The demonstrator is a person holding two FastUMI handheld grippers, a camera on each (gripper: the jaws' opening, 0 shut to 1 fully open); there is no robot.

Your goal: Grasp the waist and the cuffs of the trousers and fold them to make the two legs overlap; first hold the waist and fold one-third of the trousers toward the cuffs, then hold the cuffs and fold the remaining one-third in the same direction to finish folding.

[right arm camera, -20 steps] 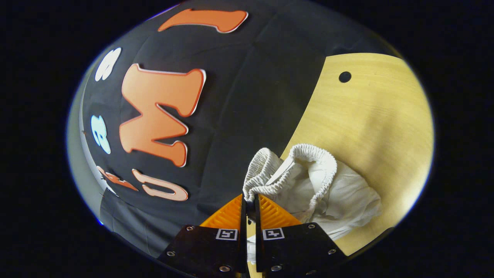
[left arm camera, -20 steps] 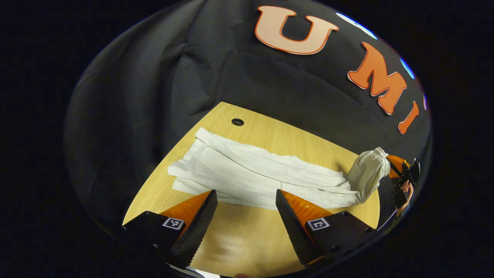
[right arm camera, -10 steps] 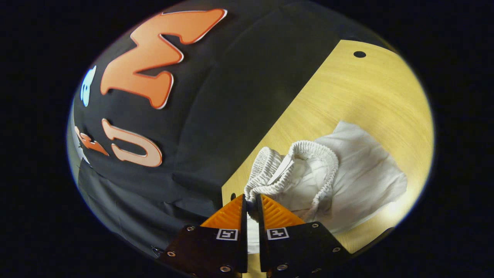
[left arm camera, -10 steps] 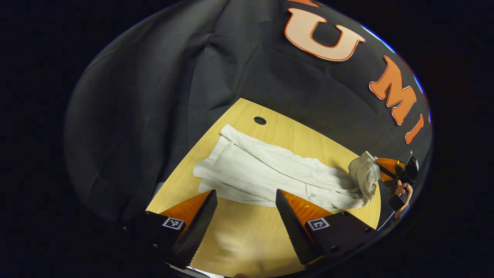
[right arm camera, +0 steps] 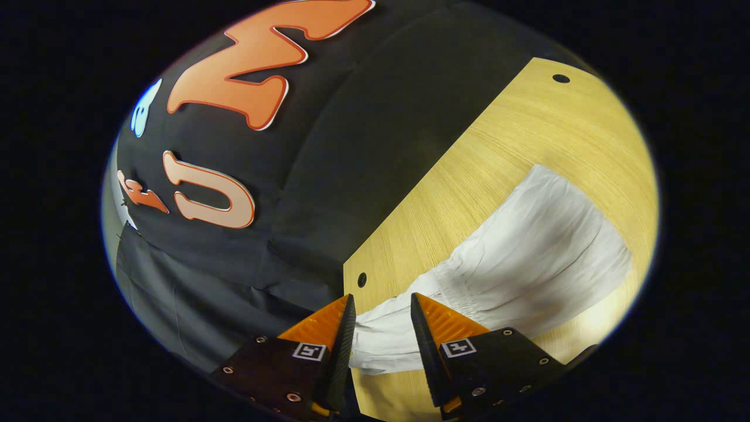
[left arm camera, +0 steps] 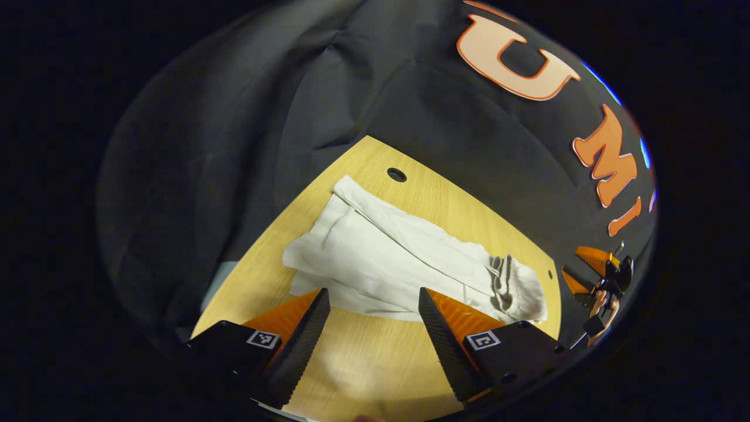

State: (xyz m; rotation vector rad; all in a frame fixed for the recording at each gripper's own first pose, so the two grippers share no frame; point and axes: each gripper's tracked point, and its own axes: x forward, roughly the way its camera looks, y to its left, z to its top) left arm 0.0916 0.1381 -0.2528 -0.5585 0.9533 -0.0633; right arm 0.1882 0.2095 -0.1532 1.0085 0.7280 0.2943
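White trousers [left arm camera: 381,258] lie flat on the wooden table [left arm camera: 363,363], legs overlapped, cuffs toward the round hole [left arm camera: 396,174]. The gathered waist [left arm camera: 503,281] rests folded back on top of the legs at the right end. My left gripper [left arm camera: 372,308] hovers open over the near edge of the legs, nothing between its fingers. My right gripper [right arm camera: 382,302] is open just above the folded end of the trousers [right arm camera: 527,258], not pinching it. In the left gripper view, the right gripper [left arm camera: 574,264] stands open past the table's right end, held by a hand [left arm camera: 599,305].
The table's far edge meets the black cloth wall [left arm camera: 293,117]. A small hole [right arm camera: 361,279] sits near the table corner by my right gripper, and another hole [right arm camera: 561,78] lies at the far end. Bare wood [right arm camera: 515,135] stretches beyond the trousers.
The right gripper carried the waist over the legs, set it down and opened, drawing back off the table's end. The left gripper stayed open and barely shifted.
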